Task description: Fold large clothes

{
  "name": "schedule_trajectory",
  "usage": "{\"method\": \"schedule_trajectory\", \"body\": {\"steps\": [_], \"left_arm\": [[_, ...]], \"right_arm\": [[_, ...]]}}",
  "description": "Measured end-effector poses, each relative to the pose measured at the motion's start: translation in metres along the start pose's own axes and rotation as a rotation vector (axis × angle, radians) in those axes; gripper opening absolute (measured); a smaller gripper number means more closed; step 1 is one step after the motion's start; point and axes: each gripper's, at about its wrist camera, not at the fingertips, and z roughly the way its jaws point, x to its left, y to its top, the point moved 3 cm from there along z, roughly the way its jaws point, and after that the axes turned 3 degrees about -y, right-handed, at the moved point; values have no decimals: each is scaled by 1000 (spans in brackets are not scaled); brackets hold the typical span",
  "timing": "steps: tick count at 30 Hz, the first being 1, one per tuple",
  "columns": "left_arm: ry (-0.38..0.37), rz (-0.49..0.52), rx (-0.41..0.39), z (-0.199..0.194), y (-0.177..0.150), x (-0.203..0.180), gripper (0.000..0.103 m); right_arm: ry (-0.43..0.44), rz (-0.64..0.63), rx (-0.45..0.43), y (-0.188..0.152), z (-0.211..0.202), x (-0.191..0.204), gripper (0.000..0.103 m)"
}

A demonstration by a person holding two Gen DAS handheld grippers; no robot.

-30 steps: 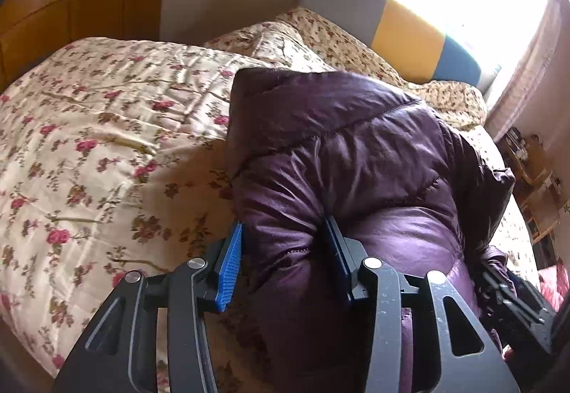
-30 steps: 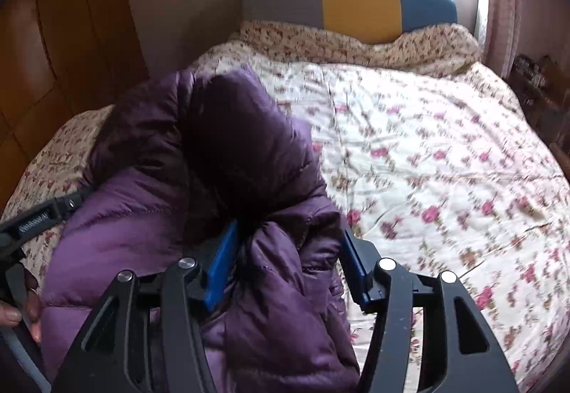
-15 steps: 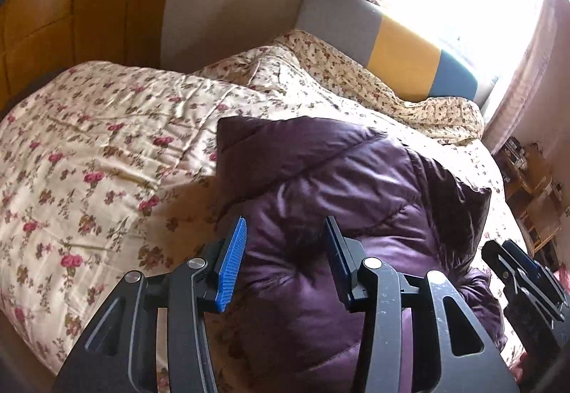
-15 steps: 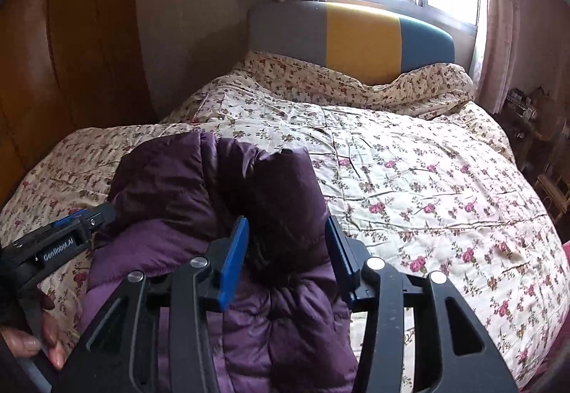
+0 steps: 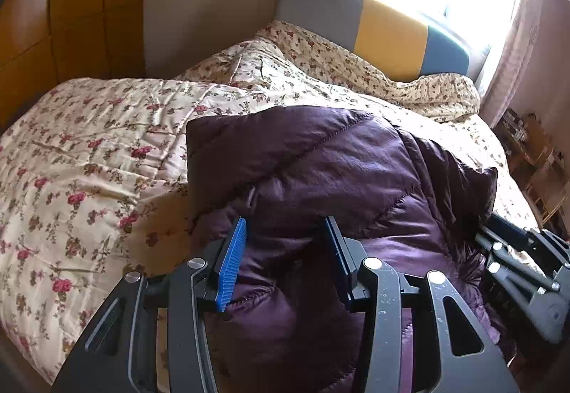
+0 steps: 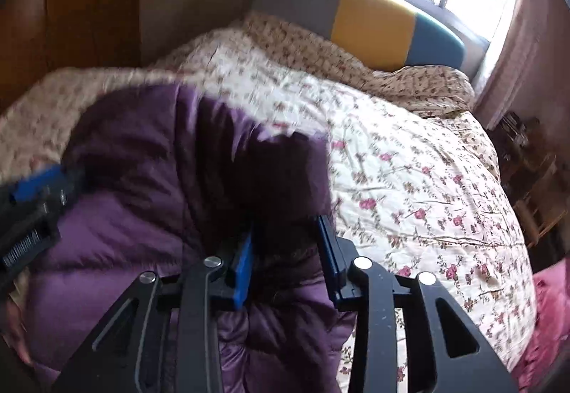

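Jacket: purple quilted puffer jacket (image 5: 320,172) bunched in a thick mound on the floral quilt (image 5: 89,158) of the bed, toward the foot end, well apart from the grey, yellow and blue headboard (image 5: 374,26).
Done so far: by the look of it, the jacket is already doubled over on itself; its far edge makes a fairly straight fold line across the quilt.
Left to do: the bundle is still puffy and uneven, with a loose flap standing up on its right side, so I judge that more folding and flattening remain.
Left gripper (image 5: 285,250): jaws partly open, with a ridge of jacket fabric pinched between the blue pads; it appears to hold the near edge.
Right gripper (image 6: 286,250): jaws closing on a dark fold of the jacket (image 6: 149,200) that sits between them; this view is motion-blurred.
Change from the earlier frames: the jacket's raised part has come down and lies lower on the bed; more quilt and headboard show beyond it. The right jaws stand narrower than before; the left ones match their earlier gap.
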Motion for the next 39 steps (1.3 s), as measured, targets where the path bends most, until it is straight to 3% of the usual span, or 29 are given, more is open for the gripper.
{"method": "schedule_trajectory", "body": {"steps": [9,13,21,26,28,31,35,39], "left_arm": [[-17,43,32,16,-7,-2,44],[-33,44,51,28,-13,-1,44],[-11,28,15,36,-26,-3,44],[22,33,7,20,-23,-7,45],[35,14,-6,11,-22,-7,57],[45,5,-24,-3,-24,-7,59],[50,12,-46,-22,-28,-15,59],[43,29,-80,-42,-34,-28,59]], "right_arm": [[-14,-157,115,-28,37,26,30],[-11,-193,115,-36,51,29,30],[53,-109,35,-49,62,19,30],[103,-53,9,-45,53,8,30],[118,-31,4,-43,48,4,30],[136,-14,-10,-40,37,0,32],[153,19,-25,-35,20,-4,44],[172,41,-36,-35,7,-11,47]]}}
